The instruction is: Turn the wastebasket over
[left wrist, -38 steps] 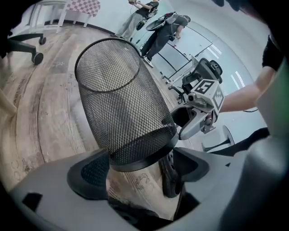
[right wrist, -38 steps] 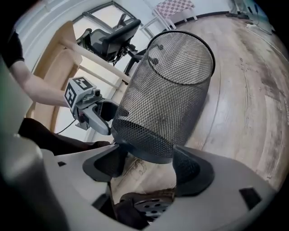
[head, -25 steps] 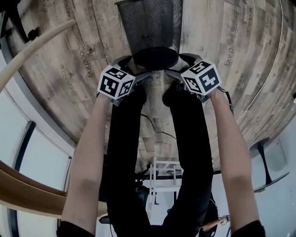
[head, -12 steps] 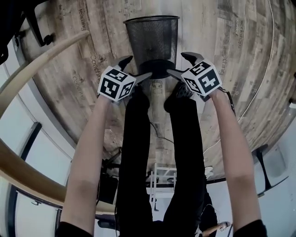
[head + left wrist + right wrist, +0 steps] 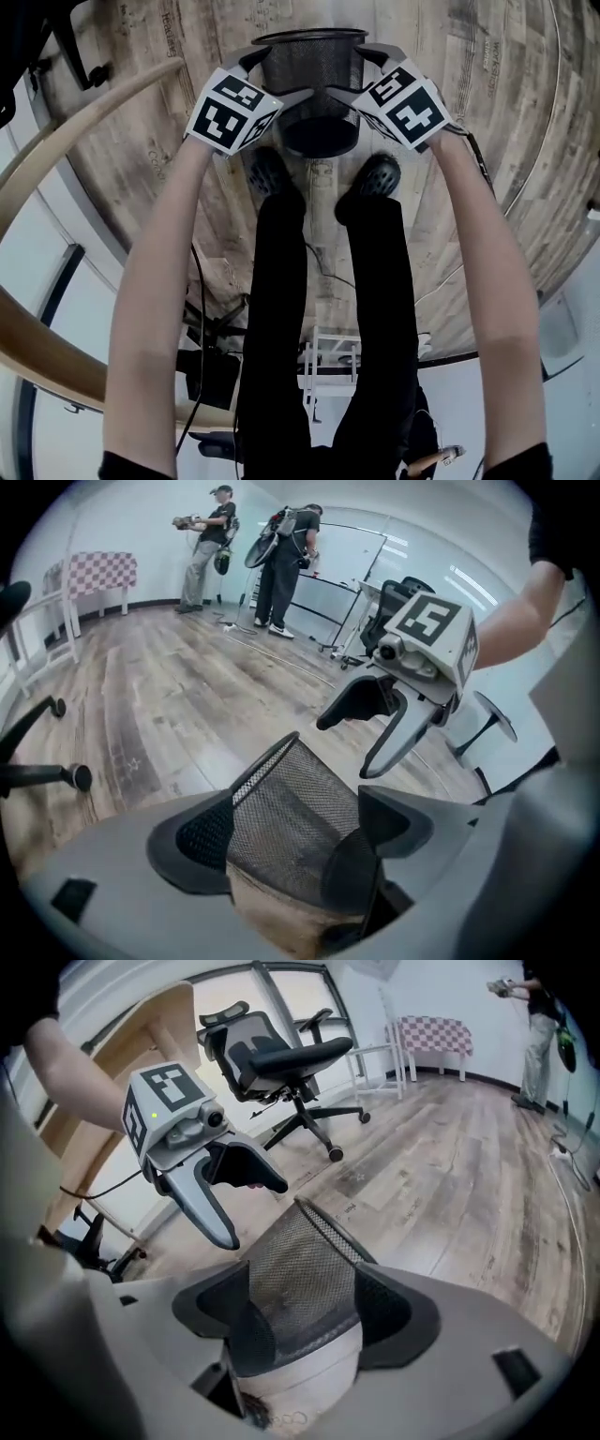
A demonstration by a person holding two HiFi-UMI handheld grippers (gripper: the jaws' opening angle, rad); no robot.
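A black mesh wastebasket (image 5: 314, 70) stands upright on the wooden floor just ahead of my shoes, rim up and dark base down. My left gripper (image 5: 277, 75) is at its left side and my right gripper (image 5: 349, 72) at its right, both open with jaws spread wide. In the left gripper view the mesh wall (image 5: 291, 827) fills the gap between the jaws, and the right gripper (image 5: 347, 747) hangs open beyond the rim. The right gripper view shows the same: mesh (image 5: 300, 1279) between its jaws, left gripper (image 5: 253, 1215) open across from it. I cannot tell if the jaws touch the mesh.
My shoes (image 5: 267, 173) stand right behind the basket. A curved wooden desk edge (image 5: 84, 103) runs along the left. An office chair (image 5: 281, 1063) stands behind the left gripper. Two people (image 5: 281, 564) and a checkered table (image 5: 94, 574) are far across the room. A cable (image 5: 319, 262) lies on the floor.
Both grippers have moved forward from beside the basket's base to flank its upper wall near the rim. The basket has stayed in place.
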